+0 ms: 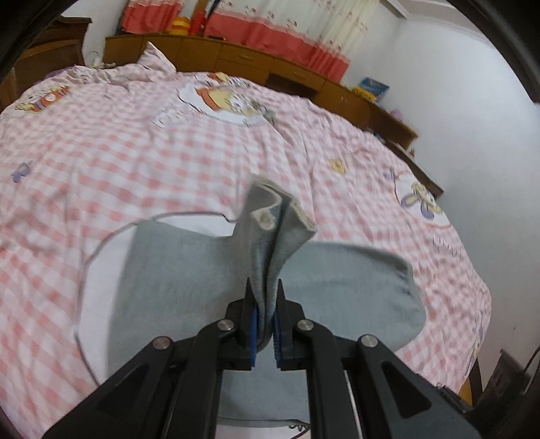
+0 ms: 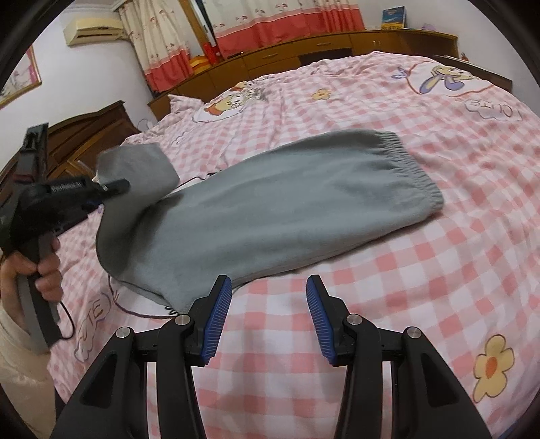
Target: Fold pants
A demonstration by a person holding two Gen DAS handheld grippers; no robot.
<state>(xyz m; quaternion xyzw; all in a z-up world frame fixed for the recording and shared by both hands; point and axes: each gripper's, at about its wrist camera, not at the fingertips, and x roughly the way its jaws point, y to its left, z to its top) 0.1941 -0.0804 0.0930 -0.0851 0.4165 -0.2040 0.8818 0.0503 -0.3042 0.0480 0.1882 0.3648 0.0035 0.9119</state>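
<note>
While clamped: pants (image 1: 266,236), left gripper (image 1: 265,304)

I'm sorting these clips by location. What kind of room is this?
Most likely a home bedroom. The grey pants lie on a bed with a pink checked cartoon cover, low wooden cabinets line the wall under red and cream curtains, and an air conditioner hangs high on the wall.

The bed (image 2: 422,236) wears a pink checked cover; grey pants (image 2: 270,209) lie flat across it, one end lifted.
</note>
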